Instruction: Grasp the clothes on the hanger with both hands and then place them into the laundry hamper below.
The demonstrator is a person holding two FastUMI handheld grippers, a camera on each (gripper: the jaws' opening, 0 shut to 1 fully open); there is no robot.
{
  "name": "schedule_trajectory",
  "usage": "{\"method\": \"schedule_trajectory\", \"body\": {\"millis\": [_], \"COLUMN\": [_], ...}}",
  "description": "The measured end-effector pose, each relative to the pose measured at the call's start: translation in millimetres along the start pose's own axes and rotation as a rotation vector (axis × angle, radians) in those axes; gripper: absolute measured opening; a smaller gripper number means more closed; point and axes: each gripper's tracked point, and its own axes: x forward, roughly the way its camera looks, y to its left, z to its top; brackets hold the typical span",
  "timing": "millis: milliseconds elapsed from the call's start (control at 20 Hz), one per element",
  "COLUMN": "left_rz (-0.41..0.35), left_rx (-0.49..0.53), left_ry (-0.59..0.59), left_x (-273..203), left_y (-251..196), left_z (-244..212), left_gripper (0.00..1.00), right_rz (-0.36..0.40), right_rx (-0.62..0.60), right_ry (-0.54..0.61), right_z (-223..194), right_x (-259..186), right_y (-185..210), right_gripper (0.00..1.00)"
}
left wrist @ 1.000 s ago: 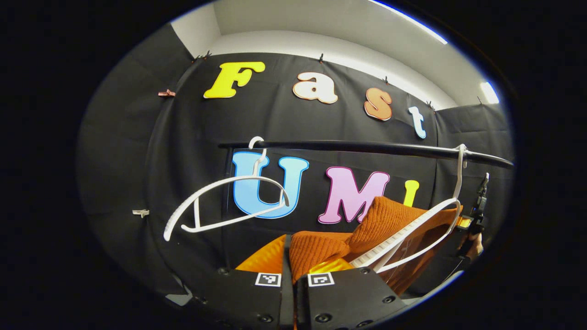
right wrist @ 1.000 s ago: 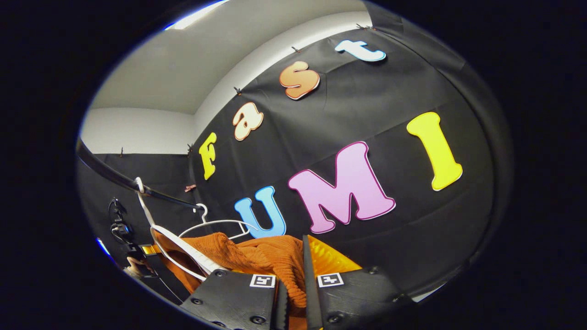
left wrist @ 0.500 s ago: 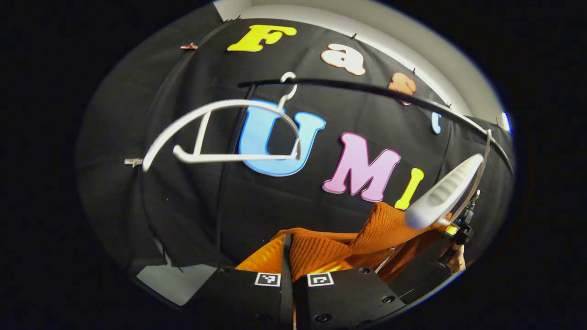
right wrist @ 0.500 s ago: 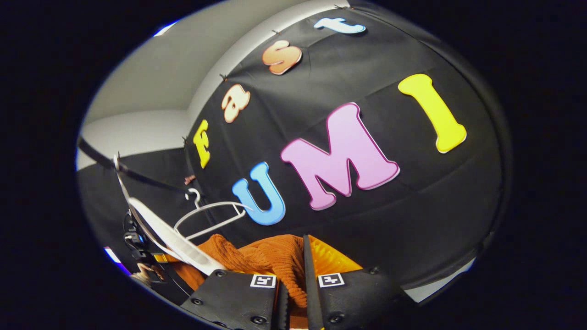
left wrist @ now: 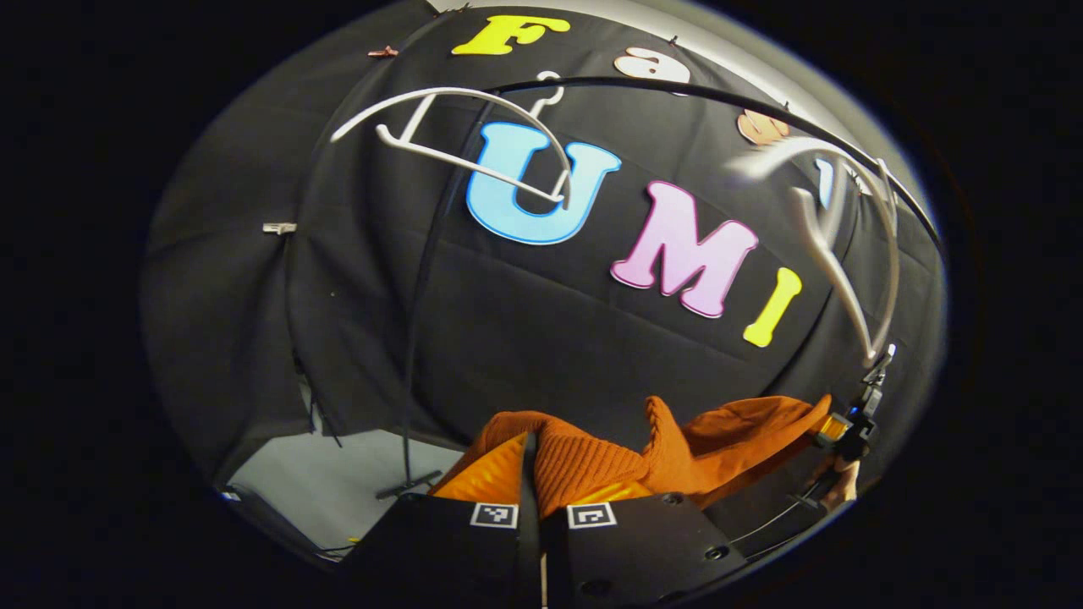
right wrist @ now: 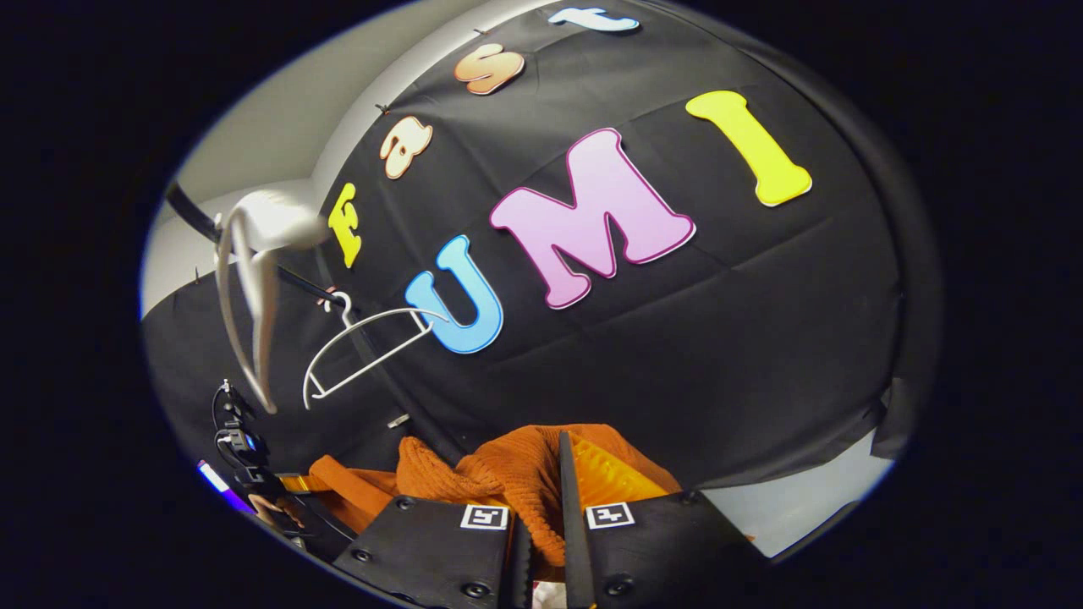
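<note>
Clothes (left wrist: 592,461) here are one orange knitted piece, and both claws hold it. The left claw (left wrist: 535,474) is squeezed on a fold of the knit in the left gripper view, its two fingers close together with the cloth pinched between them. The right claw (right wrist: 560,482) does the same in the right gripper view, fingers nearly touching with orange knit (right wrist: 516,478) bunched between them. The cloth stretches across from one claw to the other, and it hangs low, well below the rail (left wrist: 677,89).

Two white hangers hang on that black rail. One hanger (left wrist: 461,139) is bare and sits near the left end of the rail. The second hanger (left wrist: 838,228) is bare too, looks blurry, and is tipped up at an odd slant. The same two show in the right gripper view, the small one (right wrist: 360,347) and the blurry one (right wrist: 254,288).

A hand (left wrist: 842,486) far off grips the other claw's handle. A bit of pale floor (left wrist: 338,482) shows low down.
</note>
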Motion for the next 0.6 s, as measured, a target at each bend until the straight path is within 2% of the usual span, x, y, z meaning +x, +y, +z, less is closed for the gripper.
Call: {"method": "schedule_trajectory", "body": {"millis": [200, 450, 600], "left_rz": [-0.119, -0.204, -0.232], "left_rx": [-0.014, 0.056, 0.116], "left_ry": [0.024, 0.051, 0.062], "left_x": [-12.5, -22.9, -25.5], "left_y": [-56.1, -111.2, -136.1], "left_z": [-15.4, -34.6, -45.6], "left_gripper": [0.07, 0.07, 0.07], "right_rz": [0.067, 0.134, 0.149], "right_rx": [-0.004, 0.004, -0.056], "right_ry": [0.050, 0.146, 0.170], "right_z": [-25.2, -71.5, -81.1], "right_x": [-21.3, -41.6, -47.1], "right_y": [46.0, 91.3, 111.9], "right_gripper": [0.19, 0.19, 0.19]}}
